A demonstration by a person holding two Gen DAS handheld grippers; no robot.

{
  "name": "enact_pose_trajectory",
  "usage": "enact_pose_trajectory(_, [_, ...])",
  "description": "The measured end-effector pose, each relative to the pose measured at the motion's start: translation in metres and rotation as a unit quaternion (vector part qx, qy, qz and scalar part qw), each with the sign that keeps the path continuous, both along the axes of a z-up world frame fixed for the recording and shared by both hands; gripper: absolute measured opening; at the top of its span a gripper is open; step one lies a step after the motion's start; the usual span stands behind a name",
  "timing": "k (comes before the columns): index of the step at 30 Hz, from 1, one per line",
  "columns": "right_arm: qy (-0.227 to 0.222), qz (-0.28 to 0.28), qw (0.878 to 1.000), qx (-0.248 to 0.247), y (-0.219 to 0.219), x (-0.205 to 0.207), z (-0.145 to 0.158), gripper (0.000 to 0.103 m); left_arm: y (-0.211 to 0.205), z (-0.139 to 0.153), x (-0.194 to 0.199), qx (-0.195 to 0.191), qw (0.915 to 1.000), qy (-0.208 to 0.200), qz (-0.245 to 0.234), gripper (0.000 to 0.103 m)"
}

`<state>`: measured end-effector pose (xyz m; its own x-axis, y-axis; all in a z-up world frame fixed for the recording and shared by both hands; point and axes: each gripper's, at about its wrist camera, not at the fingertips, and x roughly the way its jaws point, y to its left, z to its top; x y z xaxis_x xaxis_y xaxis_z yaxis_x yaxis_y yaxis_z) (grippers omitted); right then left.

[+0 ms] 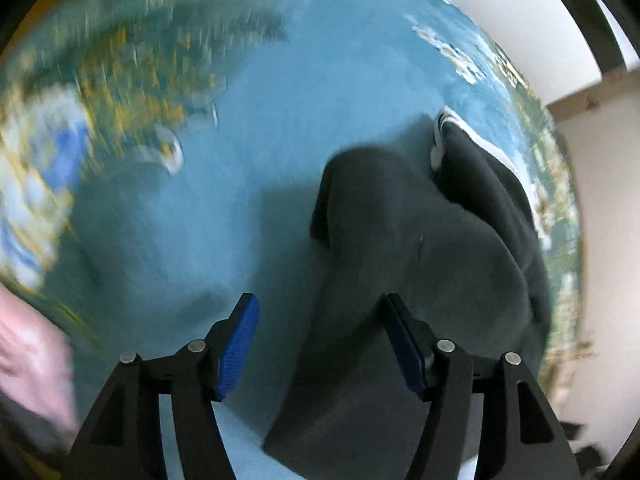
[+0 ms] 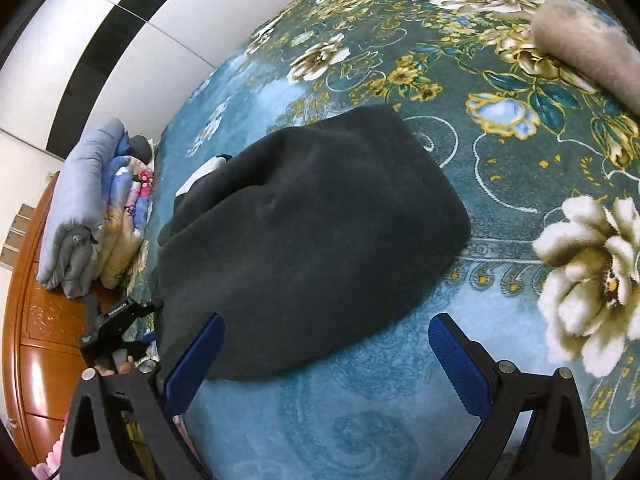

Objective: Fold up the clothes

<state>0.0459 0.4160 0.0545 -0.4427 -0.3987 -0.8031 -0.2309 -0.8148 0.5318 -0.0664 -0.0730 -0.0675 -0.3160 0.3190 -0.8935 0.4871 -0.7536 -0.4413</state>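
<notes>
Bedspread, teal plush with cream flowers (image 2: 500, 184), under everything. Dark grey fleece garment, folded bundle (image 2: 304, 240), lies mid-bed. Right gripper (image 2: 326, 354) wide apart, empty, near edge of garment. Left gripper (image 1: 320, 344) spread, pads clear of fabric below.

The dark garment (image 2: 304, 240) is soft cloth, matt and a bit fuzzy like fleece; the bedspread (image 2: 400, 420) under it is thick plush cloth with a furry look; the grey bundle (image 2: 588, 52) at the far edge looks fluffy too; the folded quilts (image 2: 80, 200) are smooth, thin cloth; the board (image 2: 44, 360) beside them is shiny brown wood; the right gripper (image 2: 326, 356) has matt black plastic arms, rough blue ribbed pads (image 2: 460, 364) and small shiny metal pins (image 2: 506, 367).
</notes>
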Motion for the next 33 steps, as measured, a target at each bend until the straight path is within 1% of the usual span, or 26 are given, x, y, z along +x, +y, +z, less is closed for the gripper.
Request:
enact_pose_trajectory(1, [0.0,0.001,1.0,0.0,-0.002,0.0,0.0,0.103,0.001,-0.001,0.003,0.014,0.9999,0.007,0.001,0.065])
enact_pose_trajectory(2, [-0.001,0.003,1.0,0.001,-0.004,-0.001,0.0,0.103,0.003,-0.001,0.006,0.019,0.9997,0.014,0.002,0.061])
enact_pose_trajectory(3, [-0.002,0.006,1.0,0.003,-0.006,-0.001,0.0,0.103,0.004,0.001,0.008,0.021,0.9996,0.021,0.0,0.042])
enact_pose_trajectory(4, [-0.003,0.009,1.0,0.004,-0.008,-0.001,-0.001,0.103,0.008,0.003,0.008,0.019,0.9995,0.025,-0.007,0.03])
enact_pose_trajectory(5, [-0.003,0.012,1.0,0.005,-0.01,-0.001,-0.002,0.103,0.012,0.006,0.009,0.016,0.9993,0.029,-0.014,0.011])
enact_pose_trajectory(6, [-0.005,0.014,1.0,0.005,-0.012,-0.001,-0.003,0.103,0.018,0.013,0.008,0.009,0.9991,0.033,-0.024,0.008])
enact_pose_trajectory(7, [-0.006,0.016,1.0,0.004,-0.014,0.0,-0.004,0.103,0.023,0.021,0.008,0.002,0.9986,0.042,-0.032,0.007])
enact_pose_trajectory(10, [-0.007,0.015,1.0,-0.001,-0.014,0.001,-0.006,0.103,0.04,0.052,0.006,0.011,0.9953,0.076,-0.058,0.007])
enact_pose_trajectory(11, [-0.006,0.012,1.0,-0.004,-0.012,0.002,-0.006,0.103,0.05,0.066,0.005,0.005,0.9929,0.092,-0.075,0.006])
enact_pose_trajectory(12, [-0.005,0.008,1.0,-0.008,-0.01,0.002,-0.006,0.103,0.061,0.08,0.003,-0.005,0.9901,0.104,-0.094,0.006])
enact_pose_trajectory(14, [-0.002,0.0,1.0,-0.016,-0.005,0.003,-0.006,0.103,0.084,0.111,0.001,-0.006,0.9823,0.134,-0.131,0.006])
enact_pose_trajectory(16, [0.004,-0.007,1.0,-0.024,0.002,0.005,-0.004,0.103,0.113,0.142,-0.003,-0.008,0.9715,0.162,-0.172,0.006])
enact_pose_trajectory(18, [0.011,-0.019,0.999,-0.032,0.011,0.007,-0.002,0.103,0.15,0.171,-0.007,-0.01,0.9568,0.188,-0.222,0.006])
enact_pose_trajectory(20, [0.02,-0.031,0.998,-0.043,0.022,0.009,0.001,0.103,0.188,0.198,-0.009,-0.009,0.9382,0.214,-0.272,0.006])
enact_pose_trajectory(21, [0.026,-0.038,0.998,-0.047,0.029,0.011,0.003,0.103,0.212,0.211,-0.01,-0.006,0.9275,0.227,-0.297,0.006])
enact_pose_trajectory(24, [0.047,-0.063,0.995,-0.059,0.053,0.019,0.012,0.103,0.273,0.237,-0.003,0.017,0.8965,0.251,-0.365,0.006])
enact_pose_trajectory(26, [0.063,-0.083,0.992,-0.065,0.072,0.026,0.02,0.103,0.32,0.251,-0.002,0.029,0.8732,0.262,-0.41,0.006])
enact_pose_trajectory(29, [0.089,-0.118,0.987,-0.069,0.104,0.039,0.034,0.103,0.394,0.263,0.003,0.046,0.8416,0.264,-0.469,0.006])
enact_pose_trajectory(30, [0.097,-0.131,0.984,-0.066,0.115,0.044,0.038,0.103,0.422,0.265,0.006,0.05,0.8281,0.265,-0.492,0.006])
enact_pose_trajectory(32, [0.107,-0.155,0.98,-0.059,0.136,0.054,0.044,0.103,0.466,0.259,0.009,0.054,0.8064,0.265,-0.526,0.006])
enact_pose_trajectory(33, [0.111,-0.167,0.978,-0.056,0.147,0.059,0.046,0.103,0.486,0.252,0.009,0.052,0.7991,0.257,-0.541,0.006])
